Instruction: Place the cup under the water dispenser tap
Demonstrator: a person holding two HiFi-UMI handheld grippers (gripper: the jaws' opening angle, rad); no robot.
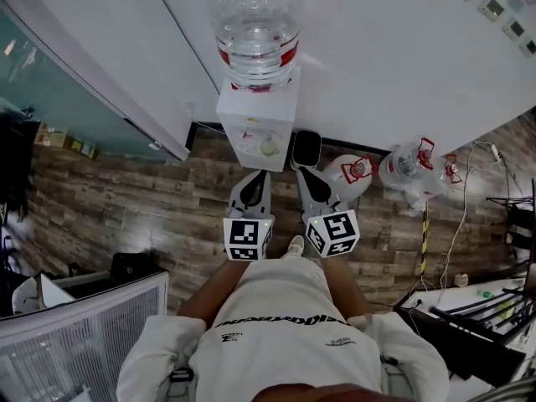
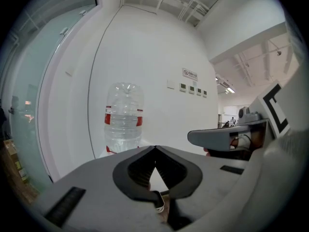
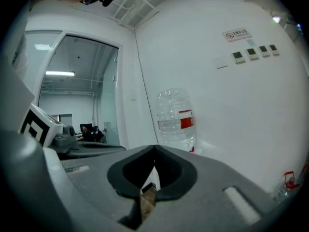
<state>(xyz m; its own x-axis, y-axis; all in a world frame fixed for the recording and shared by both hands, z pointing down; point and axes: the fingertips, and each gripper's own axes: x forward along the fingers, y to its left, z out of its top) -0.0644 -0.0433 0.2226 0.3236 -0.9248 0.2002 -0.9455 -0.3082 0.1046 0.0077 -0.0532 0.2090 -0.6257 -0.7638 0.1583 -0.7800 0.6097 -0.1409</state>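
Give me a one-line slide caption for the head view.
Left tool and right tool, both shut, side by side before a white water dispenser and its bottle.

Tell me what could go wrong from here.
The left gripper and right gripper are both shut and empty: nothing to place yet. They sit close together before the water dispenser and might knock it. Spare bottles lie on the floor to the right, a possible trip hazard.

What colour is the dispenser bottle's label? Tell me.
Red; the label shows best in the left gripper view.
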